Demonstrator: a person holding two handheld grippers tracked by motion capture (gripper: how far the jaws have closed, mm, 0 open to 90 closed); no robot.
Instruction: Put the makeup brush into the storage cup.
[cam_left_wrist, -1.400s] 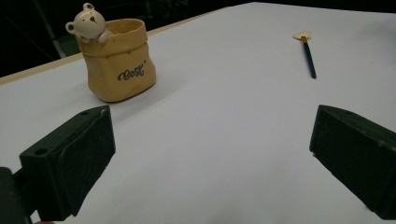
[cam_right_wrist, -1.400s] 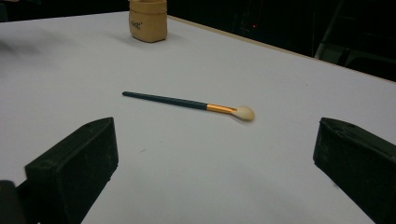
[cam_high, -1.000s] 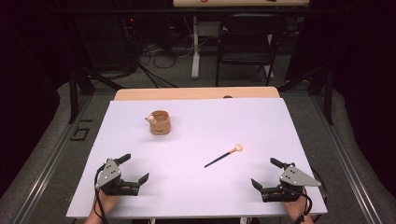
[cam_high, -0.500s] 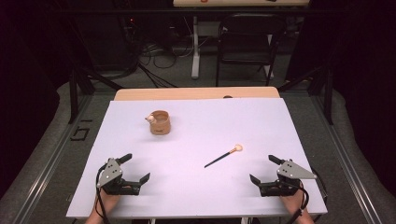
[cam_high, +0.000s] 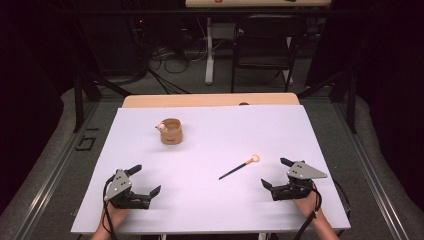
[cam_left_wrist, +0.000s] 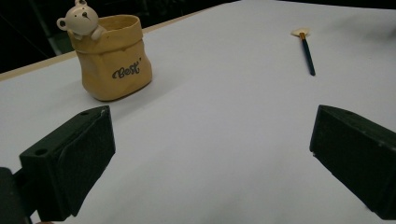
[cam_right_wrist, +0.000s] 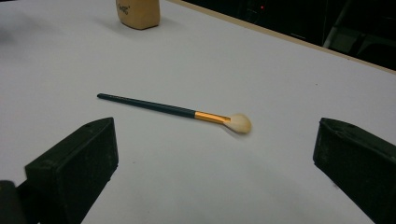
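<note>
Near the table's front right corner I have the right gripper (cam_high: 279, 174) with its jaws spread wide and nothing between them; against the picture from a second ago it has crept a little toward the table's middle and sits closer to the brush (cam_high: 239, 168). By the front left corner the left gripper (cam_high: 145, 180) also stands wide and empty, and it has not shifted since then.

The brush lies flat on the white table (cam_high: 215, 135), just beyond the right gripper and apart from it, in the same spot as before. Its long axis runs on a slant: the pale bristle head points toward the far right corner, the dark handle tip toward the front left. In the right gripper view the brush (cam_right_wrist: 175, 111) lies crosswise ahead of the jaws, bristles to the right of the orange band.

Toward the far left stands the yellow pot (cam_high: 171, 131), upright, with a small bear figure (cam_left_wrist: 79, 20) on its rim. I cannot tell what is inside the pot.
</note>
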